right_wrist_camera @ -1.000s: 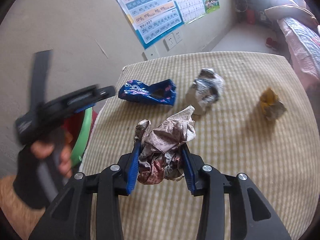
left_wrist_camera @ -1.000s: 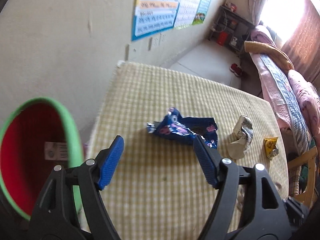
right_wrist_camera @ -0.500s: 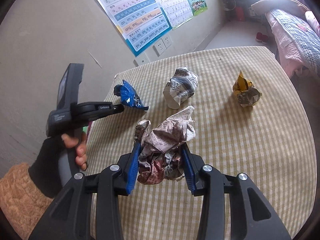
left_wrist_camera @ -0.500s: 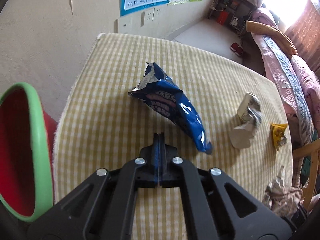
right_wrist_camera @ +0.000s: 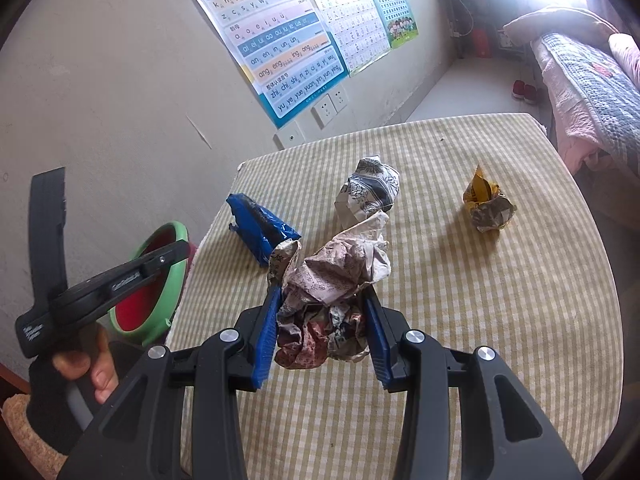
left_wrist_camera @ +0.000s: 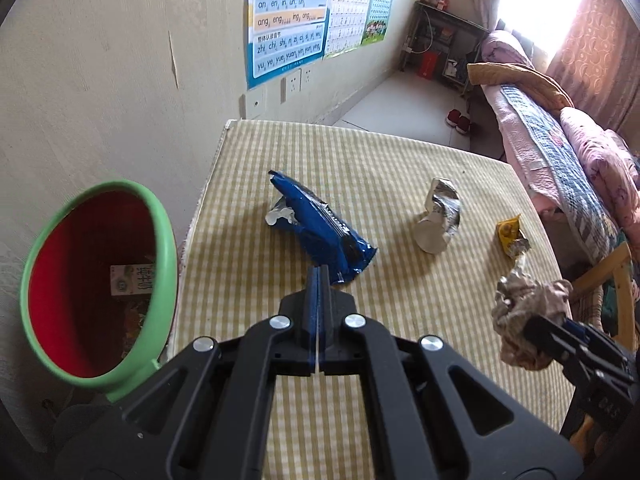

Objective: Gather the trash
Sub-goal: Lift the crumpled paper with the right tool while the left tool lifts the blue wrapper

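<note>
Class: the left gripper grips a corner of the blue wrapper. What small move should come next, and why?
Probably swing the left gripper left until the blue wrapper hangs over the bin, then open. Its jaws are shut on the wrapper's near corner, and the bin stands just off the table's left edge, mouth open.

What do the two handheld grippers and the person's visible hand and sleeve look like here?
Both grippers, left gripper and right gripper, have black plastic frames with triangular cut-outs, silver pivot screws and blue ribbed pads on the fingers. The left has a black pistol grip with pale lettering. The hand wears a black cuff over a tan fleecy sleeve.
</note>
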`<state>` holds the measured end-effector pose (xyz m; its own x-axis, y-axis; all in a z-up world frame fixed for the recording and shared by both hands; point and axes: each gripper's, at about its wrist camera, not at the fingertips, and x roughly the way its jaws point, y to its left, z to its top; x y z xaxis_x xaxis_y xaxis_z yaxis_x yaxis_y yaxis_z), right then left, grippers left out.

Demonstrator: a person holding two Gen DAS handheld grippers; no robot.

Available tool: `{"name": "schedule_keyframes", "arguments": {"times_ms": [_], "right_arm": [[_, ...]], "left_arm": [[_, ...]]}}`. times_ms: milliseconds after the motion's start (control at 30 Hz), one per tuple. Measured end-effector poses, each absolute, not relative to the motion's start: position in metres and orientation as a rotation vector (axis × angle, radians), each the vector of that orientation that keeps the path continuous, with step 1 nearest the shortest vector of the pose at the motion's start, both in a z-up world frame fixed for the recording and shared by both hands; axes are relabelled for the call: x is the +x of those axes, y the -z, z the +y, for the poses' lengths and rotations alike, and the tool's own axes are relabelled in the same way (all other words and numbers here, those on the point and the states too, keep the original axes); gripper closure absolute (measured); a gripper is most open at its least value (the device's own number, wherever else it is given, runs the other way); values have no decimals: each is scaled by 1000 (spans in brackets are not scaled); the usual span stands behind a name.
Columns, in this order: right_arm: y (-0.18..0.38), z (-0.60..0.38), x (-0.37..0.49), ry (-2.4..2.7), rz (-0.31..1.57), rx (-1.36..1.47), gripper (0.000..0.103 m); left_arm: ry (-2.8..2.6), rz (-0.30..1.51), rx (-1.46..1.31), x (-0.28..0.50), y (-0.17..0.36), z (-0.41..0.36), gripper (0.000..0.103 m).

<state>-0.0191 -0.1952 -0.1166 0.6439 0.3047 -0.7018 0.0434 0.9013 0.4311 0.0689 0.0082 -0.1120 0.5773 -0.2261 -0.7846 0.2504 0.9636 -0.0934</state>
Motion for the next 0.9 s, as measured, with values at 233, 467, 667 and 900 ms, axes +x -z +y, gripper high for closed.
{"name": "schedule_keyframes", "arguments": {"times_ms": [233, 467, 667, 900], "right_arm": [[116, -187, -20, -157, 877, 413, 64], [118, -184, -19, -159, 879, 396, 64], [122, -190, -20, -139, 854, 380, 63], [136, -206, -18, -127, 863, 409, 63]], "left_arm": [[277, 945, -10, 69, 119, 16, 103], [235, 989, -102, 95, 136, 3, 64], [160, 1054, -130, 118, 159, -13, 55], [73, 1061, -63, 146, 174, -37, 48]]}}
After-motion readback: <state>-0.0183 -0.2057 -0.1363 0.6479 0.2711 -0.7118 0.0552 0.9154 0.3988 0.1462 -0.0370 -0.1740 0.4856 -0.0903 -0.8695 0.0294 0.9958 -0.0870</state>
